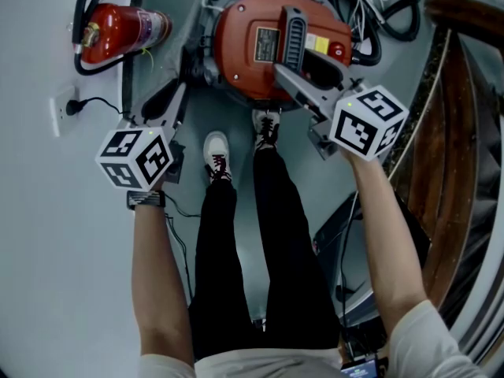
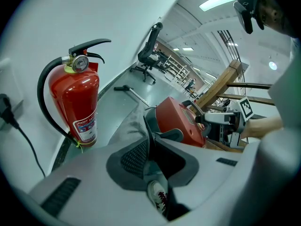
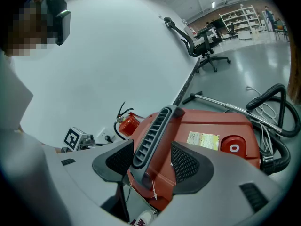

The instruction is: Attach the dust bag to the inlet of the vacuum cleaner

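The red vacuum cleaner (image 1: 252, 53) (image 2: 181, 119) (image 3: 211, 126) stands on the floor in front of the person's feet. Its grey ribbed handle (image 1: 296, 38) (image 3: 153, 135) lies between the jaws of my right gripper (image 1: 311, 65) (image 3: 153, 161), which is open, with red lid showing beside the right pad. My left gripper (image 1: 179, 81) (image 2: 155, 159) is open at the vacuum's left side. A thin grey edge of the rim (image 2: 146, 131) runs between its jaws. I cannot pick out a dust bag in any view.
A red fire extinguisher (image 1: 118, 30) (image 2: 77, 102) stands by the white wall to the left. Black hose and cables (image 1: 378, 6) (image 3: 273, 121) coil behind the vacuum. The person's shoes (image 1: 216, 152) are close to the drum. A wooden railing (image 1: 457, 132) runs along the right.
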The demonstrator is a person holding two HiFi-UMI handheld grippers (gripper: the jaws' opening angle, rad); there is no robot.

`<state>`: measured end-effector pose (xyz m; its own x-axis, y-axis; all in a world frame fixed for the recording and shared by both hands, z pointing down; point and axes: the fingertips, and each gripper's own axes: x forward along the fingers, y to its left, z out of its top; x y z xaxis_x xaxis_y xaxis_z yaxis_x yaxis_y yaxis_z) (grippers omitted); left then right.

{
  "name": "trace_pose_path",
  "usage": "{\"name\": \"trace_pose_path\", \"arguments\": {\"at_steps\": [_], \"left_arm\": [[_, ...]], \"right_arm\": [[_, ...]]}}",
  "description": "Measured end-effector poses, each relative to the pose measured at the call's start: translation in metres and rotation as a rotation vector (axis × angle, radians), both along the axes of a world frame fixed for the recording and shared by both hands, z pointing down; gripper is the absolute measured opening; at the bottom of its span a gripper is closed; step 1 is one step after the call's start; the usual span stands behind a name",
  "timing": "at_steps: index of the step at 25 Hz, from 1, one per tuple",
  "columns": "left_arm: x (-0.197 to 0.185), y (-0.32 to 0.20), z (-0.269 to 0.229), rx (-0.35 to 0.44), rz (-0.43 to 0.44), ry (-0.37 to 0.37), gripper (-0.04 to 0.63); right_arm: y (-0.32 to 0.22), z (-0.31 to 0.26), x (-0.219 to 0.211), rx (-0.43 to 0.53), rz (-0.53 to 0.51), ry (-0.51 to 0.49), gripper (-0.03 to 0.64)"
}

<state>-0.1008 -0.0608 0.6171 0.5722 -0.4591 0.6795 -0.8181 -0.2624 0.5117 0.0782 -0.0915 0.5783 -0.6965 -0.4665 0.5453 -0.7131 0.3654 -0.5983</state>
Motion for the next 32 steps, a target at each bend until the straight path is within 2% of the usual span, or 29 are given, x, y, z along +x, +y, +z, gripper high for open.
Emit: {"name": "trace_pose_path", "arguments": {"at_steps": [6, 32], "left_arm": [[0.0018, 0.0002, 0.0005, -0.009, 0.023, -0.02, 0.046], [0.0071, -0.0001, 0.0003, -0.025, 0.022, 0.004, 0.048]], "right_arm": [[0.0005, 0.0004, 0.0002, -0.004, 0.0, -0.003, 0.249], [-0.0003, 0.0001, -0.0003, 0.001, -0.001, 0.001, 0.249]]}}
